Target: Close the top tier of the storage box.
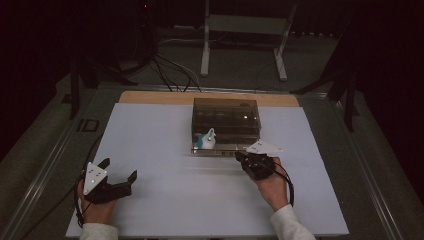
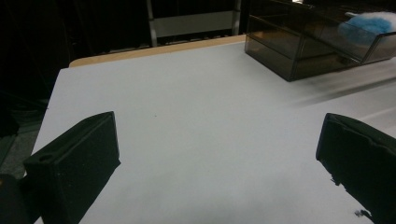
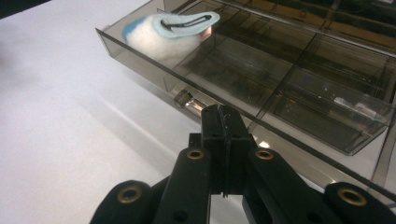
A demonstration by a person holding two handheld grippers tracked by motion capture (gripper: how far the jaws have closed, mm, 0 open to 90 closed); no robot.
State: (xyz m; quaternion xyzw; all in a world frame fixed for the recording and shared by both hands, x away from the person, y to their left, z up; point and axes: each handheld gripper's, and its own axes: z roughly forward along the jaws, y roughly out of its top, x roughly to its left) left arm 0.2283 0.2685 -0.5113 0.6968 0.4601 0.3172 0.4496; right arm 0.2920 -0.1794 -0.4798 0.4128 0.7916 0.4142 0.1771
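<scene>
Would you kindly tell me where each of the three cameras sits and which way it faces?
High view: above the person's side, looking forward and down on the white table; both hands show, with the left claw and right claw.
Left gripper view: rides the left claw, facing across the table; its jaws stand wide apart.
Right gripper view: rides the right claw, jaws together, facing the open drawer.
Shared: all three show the smoky plastic box and the blue-white soft toy.

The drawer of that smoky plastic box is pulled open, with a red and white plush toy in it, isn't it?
Not quite: the plush toy is blue and white, not red. The right gripper view shows it lying in one end of the open drawer of the smoky plastic box.
</scene>
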